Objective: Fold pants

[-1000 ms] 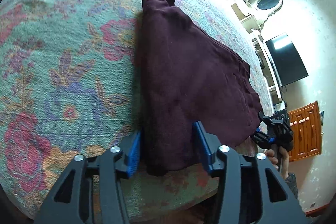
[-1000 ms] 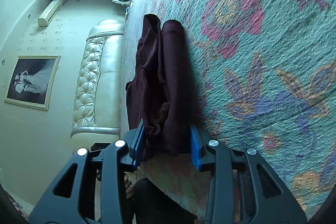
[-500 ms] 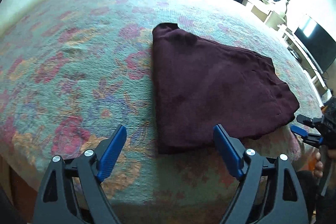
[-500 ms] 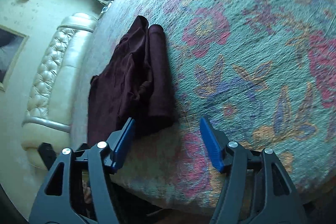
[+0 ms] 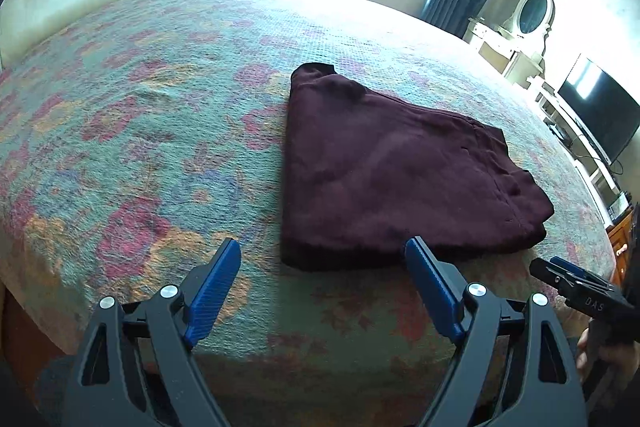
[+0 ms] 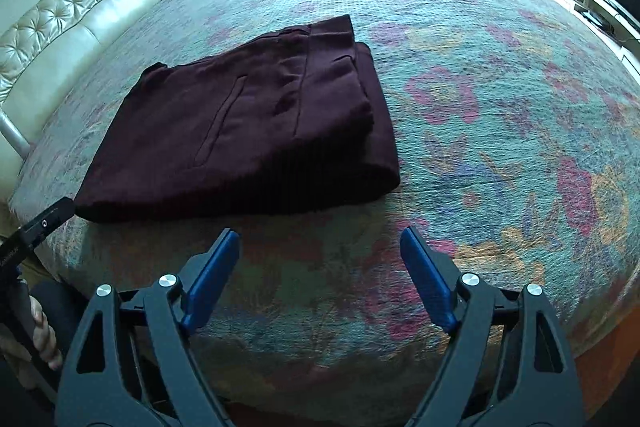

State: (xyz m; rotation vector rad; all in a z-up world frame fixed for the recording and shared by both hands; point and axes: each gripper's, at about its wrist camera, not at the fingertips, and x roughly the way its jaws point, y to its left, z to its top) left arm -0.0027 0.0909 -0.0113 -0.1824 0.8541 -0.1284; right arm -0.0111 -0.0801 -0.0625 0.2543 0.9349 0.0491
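The dark red pants (image 5: 392, 179) were laid flat in a thick folded stack on the flowery bed cover (image 5: 140, 147), near the close edge, so it was judged that the folding was about done. The left claw (image 5: 320, 291) was held wide open just before the near edge of the stack, and nothing was touched or held by it. The right claw (image 6: 316, 283) was also spread wide and kept empty, a little back from the pants.

The pants (image 5: 384, 179) were dark maroon, the bedspread (image 5: 152, 131) teal with pink and orange flowers; blue pads (image 5: 212, 287) lined each black gripper, and the headboard (image 6: 68, 15) was cream.
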